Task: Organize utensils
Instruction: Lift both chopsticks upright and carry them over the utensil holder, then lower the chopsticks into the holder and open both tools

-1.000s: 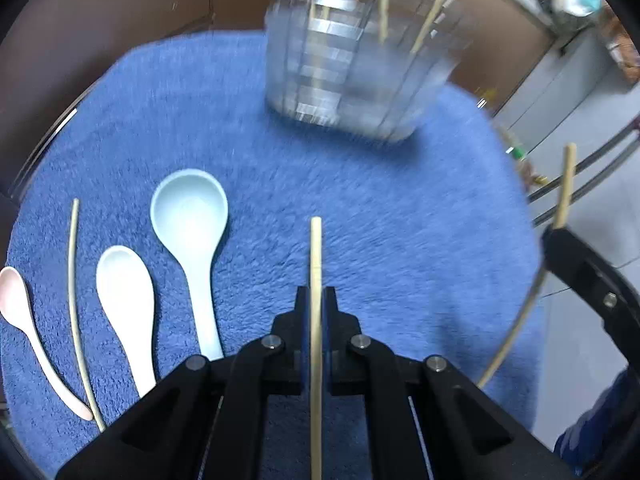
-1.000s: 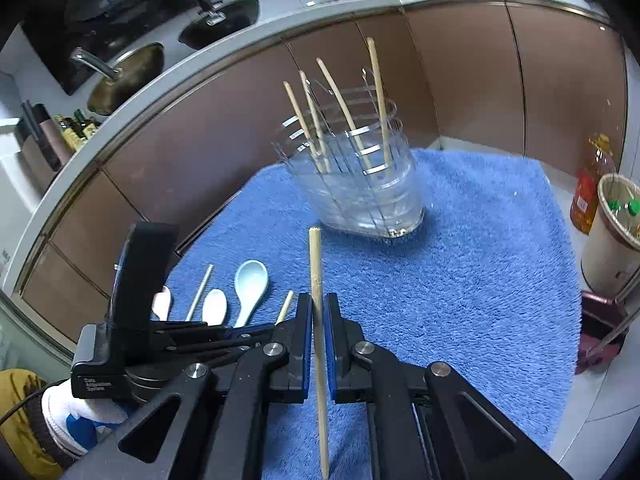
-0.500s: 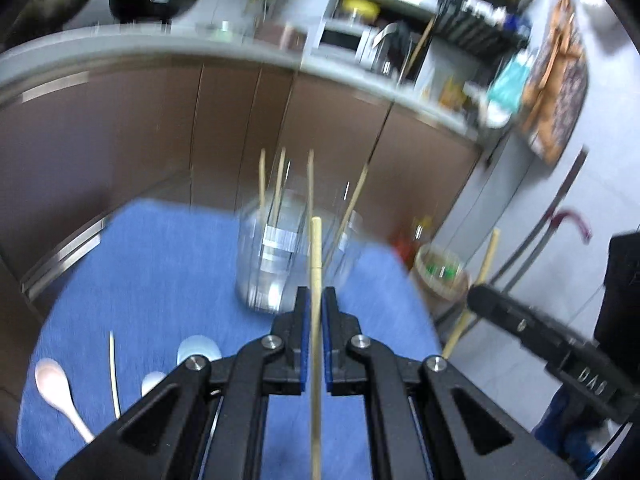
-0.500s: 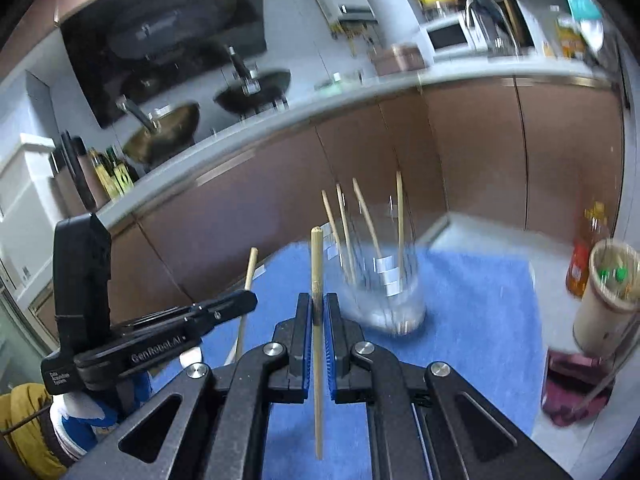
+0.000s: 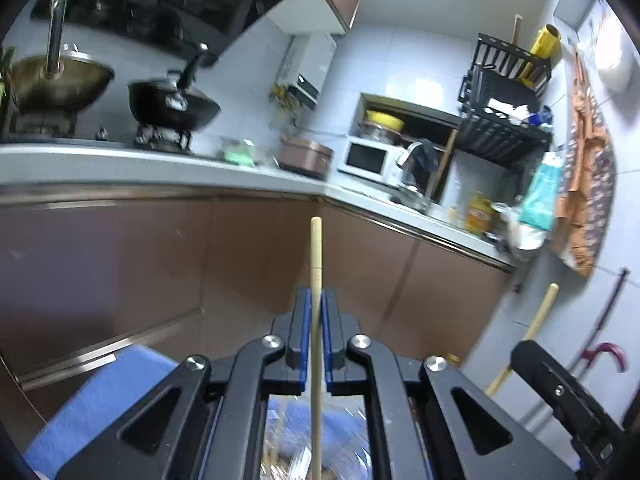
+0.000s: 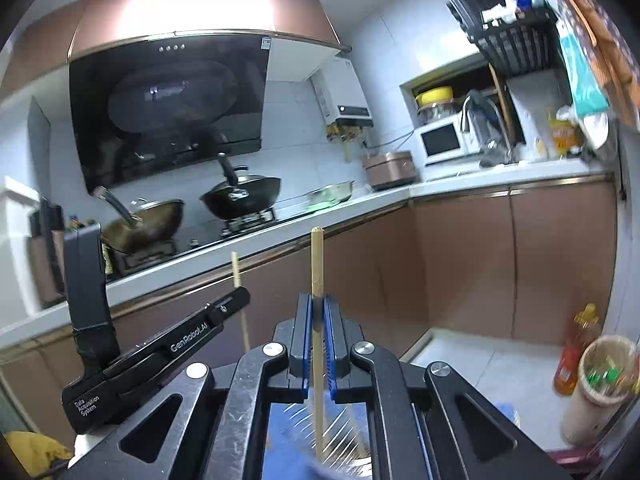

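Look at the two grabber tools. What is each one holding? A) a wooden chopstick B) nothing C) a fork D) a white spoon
A: the left gripper pinches one wooden chopstick upright between its blue-padded fingers, and the right gripper pinches another chopstick the same way.

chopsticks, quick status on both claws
Left claw shut on a chopstick, held upright. Right claw shut on another chopstick, also upright. Utensil holder just glimpsed below, blurred. Nothing in the way.
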`<state>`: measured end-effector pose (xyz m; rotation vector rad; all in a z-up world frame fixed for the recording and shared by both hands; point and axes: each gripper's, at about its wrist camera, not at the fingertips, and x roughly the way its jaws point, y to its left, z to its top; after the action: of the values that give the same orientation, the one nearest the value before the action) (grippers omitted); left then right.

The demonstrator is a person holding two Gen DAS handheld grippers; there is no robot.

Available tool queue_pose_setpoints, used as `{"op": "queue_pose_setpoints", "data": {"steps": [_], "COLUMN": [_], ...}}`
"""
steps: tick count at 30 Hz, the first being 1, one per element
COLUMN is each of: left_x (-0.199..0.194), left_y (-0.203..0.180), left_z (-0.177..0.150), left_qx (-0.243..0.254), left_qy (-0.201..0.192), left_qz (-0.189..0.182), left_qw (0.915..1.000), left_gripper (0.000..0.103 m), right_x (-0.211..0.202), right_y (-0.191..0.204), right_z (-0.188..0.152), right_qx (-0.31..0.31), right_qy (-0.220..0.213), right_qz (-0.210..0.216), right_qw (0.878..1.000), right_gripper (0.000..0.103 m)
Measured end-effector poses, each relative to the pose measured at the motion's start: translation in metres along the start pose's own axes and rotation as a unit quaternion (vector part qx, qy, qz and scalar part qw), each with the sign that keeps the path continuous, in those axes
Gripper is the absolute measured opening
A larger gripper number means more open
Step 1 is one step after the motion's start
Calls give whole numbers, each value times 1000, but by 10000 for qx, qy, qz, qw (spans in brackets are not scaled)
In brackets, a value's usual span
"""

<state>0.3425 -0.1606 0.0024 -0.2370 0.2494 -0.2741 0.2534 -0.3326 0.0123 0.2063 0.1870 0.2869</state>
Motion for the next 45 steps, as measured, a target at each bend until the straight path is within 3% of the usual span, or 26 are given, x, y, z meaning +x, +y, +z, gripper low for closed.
{"op": "queue_pose_setpoints", "data": {"steps": [9,19,23,28,37,45], "left_x": [56,65,59,48,17,-18], "left_y": [5,12,9,7,2,0], "left_z": [-45,-87,-96,-99,-98,-96], "left_qx": [269,479,547,599,828,1056], "left_qy": [-99,-12,-13,-17,52,351], "left_qz": [362,510,509,501,597,669], "left_qw": [9989,9976,9972,9969,9948,9915], "left_gripper": [5,5,7,22,29,42], "right_x": [52,62,60,48,19,-9], "right_y": [-9,-24,-26,-28,-29,-16], "right_z": [-41,-81,-90,-96,-91,-95], "right_qx": [-347,-233,-229,-176,-139,-169], "right_qy": [107,471,651,728,748,865], "right_qz": [-426,-611,-618,-695,-762,-817], "right_qw": [9984,9967,9957,9948,9942,9928], "right_gripper": [6,7,7,18,25,36]}}
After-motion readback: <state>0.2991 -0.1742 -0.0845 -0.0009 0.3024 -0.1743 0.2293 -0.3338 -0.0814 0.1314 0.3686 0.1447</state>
